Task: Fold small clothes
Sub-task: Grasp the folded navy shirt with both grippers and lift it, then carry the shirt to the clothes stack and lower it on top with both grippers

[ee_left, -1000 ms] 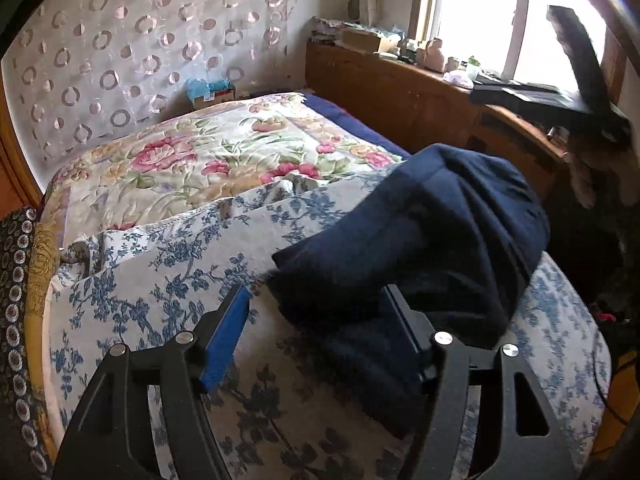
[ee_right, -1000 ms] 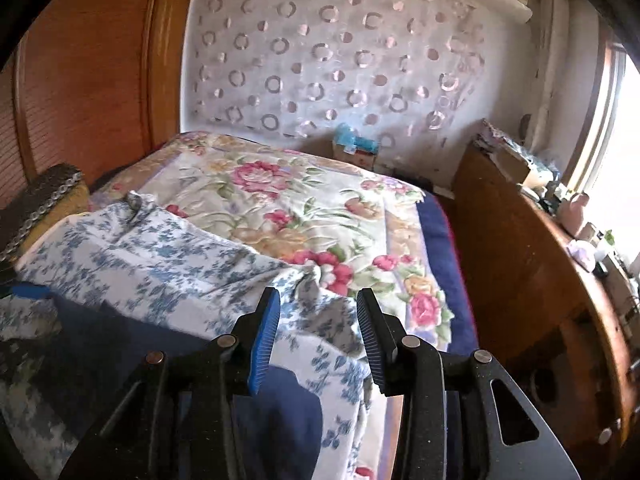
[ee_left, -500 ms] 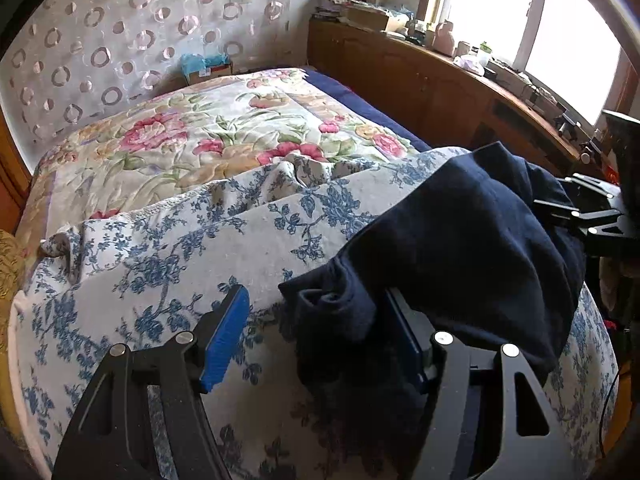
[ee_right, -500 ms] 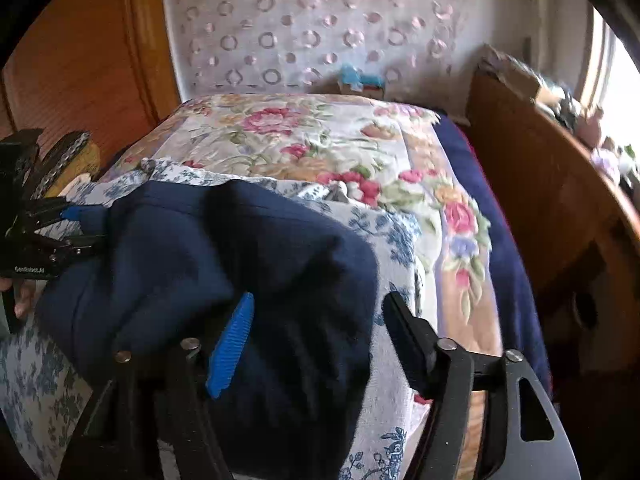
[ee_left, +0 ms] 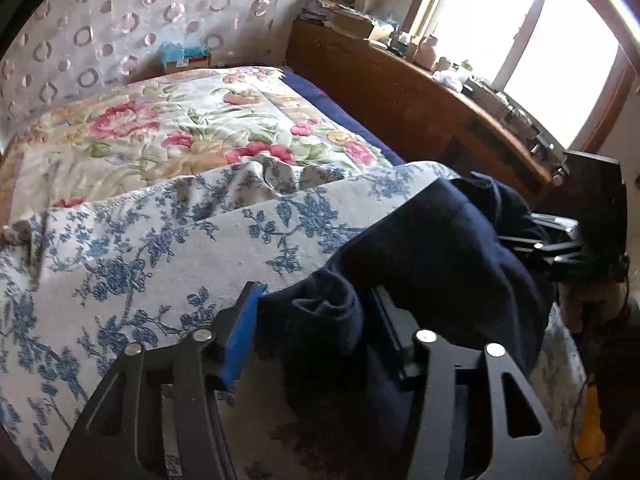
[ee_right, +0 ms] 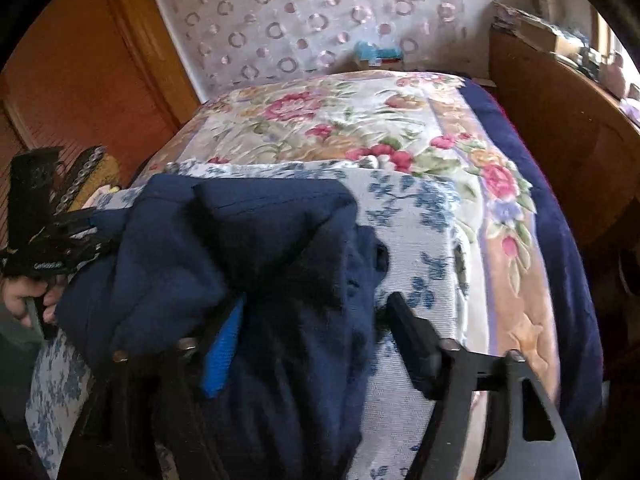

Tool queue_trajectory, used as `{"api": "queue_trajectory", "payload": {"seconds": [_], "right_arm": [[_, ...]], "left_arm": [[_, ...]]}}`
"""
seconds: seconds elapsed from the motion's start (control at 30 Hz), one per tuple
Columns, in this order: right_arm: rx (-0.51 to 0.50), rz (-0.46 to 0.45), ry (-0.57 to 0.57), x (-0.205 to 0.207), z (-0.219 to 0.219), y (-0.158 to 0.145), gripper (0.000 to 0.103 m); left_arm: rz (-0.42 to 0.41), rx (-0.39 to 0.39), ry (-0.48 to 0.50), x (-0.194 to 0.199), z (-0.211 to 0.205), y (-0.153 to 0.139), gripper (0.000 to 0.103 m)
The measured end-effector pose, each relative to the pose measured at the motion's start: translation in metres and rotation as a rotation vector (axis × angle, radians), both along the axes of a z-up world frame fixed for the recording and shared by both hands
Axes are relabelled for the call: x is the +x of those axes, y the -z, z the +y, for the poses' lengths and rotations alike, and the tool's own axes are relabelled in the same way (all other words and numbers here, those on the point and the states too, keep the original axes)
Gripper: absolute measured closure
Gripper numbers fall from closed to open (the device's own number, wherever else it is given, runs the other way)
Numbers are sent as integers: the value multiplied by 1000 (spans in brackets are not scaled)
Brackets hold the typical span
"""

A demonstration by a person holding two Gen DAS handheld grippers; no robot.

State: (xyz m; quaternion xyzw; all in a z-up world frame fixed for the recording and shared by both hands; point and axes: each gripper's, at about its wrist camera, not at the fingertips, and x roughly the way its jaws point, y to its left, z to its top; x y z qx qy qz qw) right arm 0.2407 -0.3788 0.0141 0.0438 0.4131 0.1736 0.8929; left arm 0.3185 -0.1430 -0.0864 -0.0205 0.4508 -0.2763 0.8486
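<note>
A bunched end of a dark navy garment [ee_left: 420, 264] is clasped between the closing jaws of the left gripper [ee_left: 316, 332], low in its view. In the right gripper's [ee_right: 312, 320] view, its jaws have been closing around the other end, but a firm pinch cannot be confirmed. The garment lies heaped on a blue-flowered sheet [ee_left: 140, 248], toward four o'clock. No tidy fold is seen; folding seems barely begun. At twelve o'clock, a rose-patterned quilt [ee_left: 180, 128] is spread.
</note>
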Motion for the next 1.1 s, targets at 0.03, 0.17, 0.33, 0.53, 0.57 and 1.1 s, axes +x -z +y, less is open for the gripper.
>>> {"api": "queue_trajectory", "payload": {"seconds": [0.03, 0.17, 0.33, 0.53, 0.57, 1.1], "right_arm": [[8, 0, -15, 0, 4, 2, 51], [-16, -28, -64, -6, 9, 2, 75], [-80, -100, -90, -20, 13, -11, 80], [-67, -222, -94, -39, 25, -44, 81], [-70, -246, -100, -42, 30, -51, 81], [-93, -399, -506, 2, 231, -120, 81]], "left_arm": [[8, -4, -2, 0, 1, 0, 52], [16, -18, 3, -4, 2, -12, 85], [-67, -64, -5, -29, 13, -46, 87], [-195, -98, -49, -68, 45, -92, 88], [-218, -97, -63, -75, 55, -100, 88], [-392, 8, -534, -145, 252, -123, 88]]}}
